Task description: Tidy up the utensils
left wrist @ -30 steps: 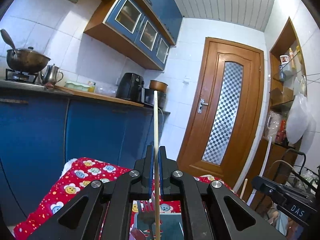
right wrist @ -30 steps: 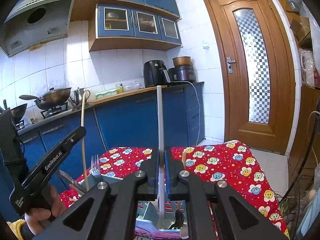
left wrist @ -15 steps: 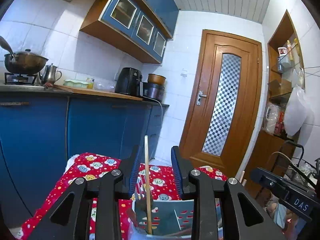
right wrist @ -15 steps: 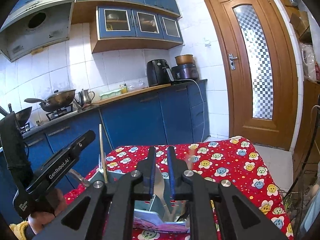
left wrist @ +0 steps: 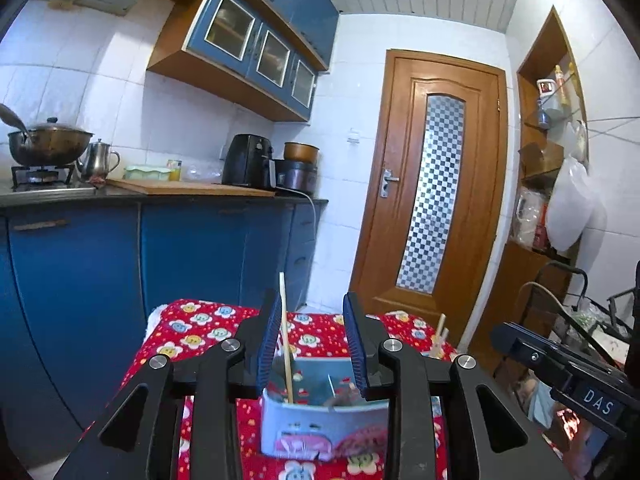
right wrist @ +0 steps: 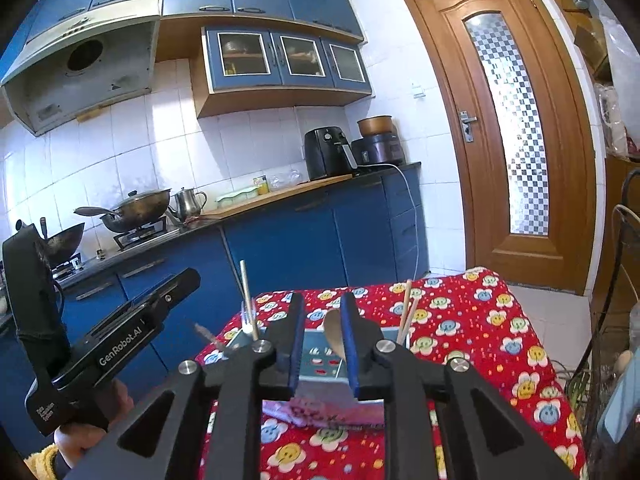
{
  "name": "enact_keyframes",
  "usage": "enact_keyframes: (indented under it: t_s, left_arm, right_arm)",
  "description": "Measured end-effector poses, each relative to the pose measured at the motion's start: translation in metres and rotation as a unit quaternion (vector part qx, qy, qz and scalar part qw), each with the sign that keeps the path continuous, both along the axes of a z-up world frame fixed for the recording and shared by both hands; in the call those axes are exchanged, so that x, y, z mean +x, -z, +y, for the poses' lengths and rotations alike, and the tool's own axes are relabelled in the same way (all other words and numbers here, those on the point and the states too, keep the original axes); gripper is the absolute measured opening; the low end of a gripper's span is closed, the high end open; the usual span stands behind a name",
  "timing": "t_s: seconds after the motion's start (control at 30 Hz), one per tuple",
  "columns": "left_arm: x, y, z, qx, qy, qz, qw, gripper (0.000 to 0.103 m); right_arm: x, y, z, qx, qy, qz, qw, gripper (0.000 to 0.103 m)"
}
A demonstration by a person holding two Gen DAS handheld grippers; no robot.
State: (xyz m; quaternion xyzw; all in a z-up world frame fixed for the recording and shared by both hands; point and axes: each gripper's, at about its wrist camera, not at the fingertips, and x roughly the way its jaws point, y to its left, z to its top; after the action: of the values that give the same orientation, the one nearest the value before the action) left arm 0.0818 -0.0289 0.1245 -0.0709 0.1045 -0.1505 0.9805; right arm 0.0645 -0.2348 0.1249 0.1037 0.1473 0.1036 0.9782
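Note:
A light blue utensil holder point(left wrist: 324, 420) with a cartoon print stands on a table under a red flowered cloth point(left wrist: 192, 332). My left gripper point(left wrist: 313, 344) is open just before the holder. A thin wooden chopstick point(left wrist: 286, 340) stands free in the holder, close to the left pad and not pinched. In the right wrist view the holder point(right wrist: 320, 364) lies behind my right gripper point(right wrist: 322, 340), whose jaws are opening. A pale spoon point(right wrist: 335, 334) stands in the holder between them, loose, close to the right pad. Two more chopsticks point(right wrist: 406, 312) lean in the holder's right end.
Blue kitchen cabinets point(left wrist: 200, 248) with a worktop run behind the table, and a wooden door point(left wrist: 432, 200) is at the back right. A dark wire rack point(right wrist: 624, 280) with cables stands right of the table. The left gripper's housing point(right wrist: 120, 336) and a hand fill the right view's lower left.
Both grippers were shut on upright utensils a second ago. They have opened, the chopstick and the spoon have dropped into the holder, and both hands have drawn back from it.

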Motion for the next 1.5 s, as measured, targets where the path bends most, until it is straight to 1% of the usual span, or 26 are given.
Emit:
enact_keyframes:
  t_s: [0.17,0.23,0.43,0.47,0.53,0.6,0.67,0.73,0.8,0.9,1.0,1.13,1.27,1.33,1.43,1.5]
  left_arm:
    - [-0.023,0.003,0.003,0.005,0.004,0.010,0.9999,0.032]
    - [-0.029,0.006,0.006,0.009,0.000,0.018,0.9998,0.032]
    - [-0.049,0.018,0.016,0.016,-0.012,0.054,0.9983,0.032]
    - [-0.052,0.021,0.018,0.019,-0.013,0.059,0.9980,0.033]
    - [-0.058,0.026,0.020,0.026,-0.017,0.070,0.9971,0.034]
    - [-0.064,0.033,0.022,0.035,-0.024,0.082,0.9957,0.041]
    - [-0.066,0.039,0.023,0.041,-0.027,0.091,0.9946,0.044]
    - [-0.069,0.047,0.024,0.044,-0.028,0.104,0.9932,0.051]
    - [-0.070,0.057,0.026,0.043,-0.028,0.118,0.9917,0.060]
    - [-0.070,0.070,0.027,0.042,-0.032,0.131,0.9899,0.065]
    - [-0.069,0.083,0.026,0.042,-0.037,0.147,0.9876,0.066]
    - [-0.064,0.094,0.023,0.054,-0.041,0.162,0.9844,0.067]
    - [-0.065,0.102,0.019,0.063,-0.043,0.162,0.9839,0.067]
    - [-0.065,0.105,0.017,0.069,-0.043,0.160,0.9837,0.067]
    - [-0.067,0.108,0.012,0.079,-0.047,0.156,0.9834,0.067]
    - [-0.067,0.110,0.010,0.084,-0.050,0.154,0.9832,0.067]
  right_arm:
    - [-0.024,0.005,0.004,0.000,0.000,0.005,1.000,0.022]
    - [-0.034,0.009,0.005,0.003,0.001,0.007,1.000,0.025]
    - [-0.058,0.016,0.007,0.008,0.000,0.013,1.000,0.028]
    - [-0.062,0.018,0.007,0.008,0.000,0.015,1.000,0.029]
    - [-0.069,0.022,0.007,0.008,0.002,0.017,1.000,0.035]
    - [-0.076,0.028,0.007,0.010,0.004,0.022,1.000,0.037]
    - [-0.081,0.034,0.007,0.008,0.006,0.028,1.000,0.041]
    - [-0.085,0.040,0.006,0.005,0.009,0.034,0.999,0.045]
    - [-0.087,0.048,0.006,0.002,0.014,0.042,0.999,0.049]
    - [-0.089,0.058,0.005,-0.003,0.020,0.052,0.998,0.054]
    - [-0.090,0.070,0.006,-0.014,0.027,0.063,0.998,0.061]
    - [-0.087,0.085,0.006,-0.020,0.033,0.082,0.996,0.068]
    - [-0.085,0.096,0.006,-0.029,0.043,0.093,0.994,0.073]
    - [-0.085,0.099,0.006,-0.035,0.049,0.094,0.994,0.078]
    - [-0.084,0.103,0.006,-0.041,0.057,0.096,0.993,0.081]
    - [-0.084,0.106,0.006,-0.044,0.060,0.097,0.992,0.082]
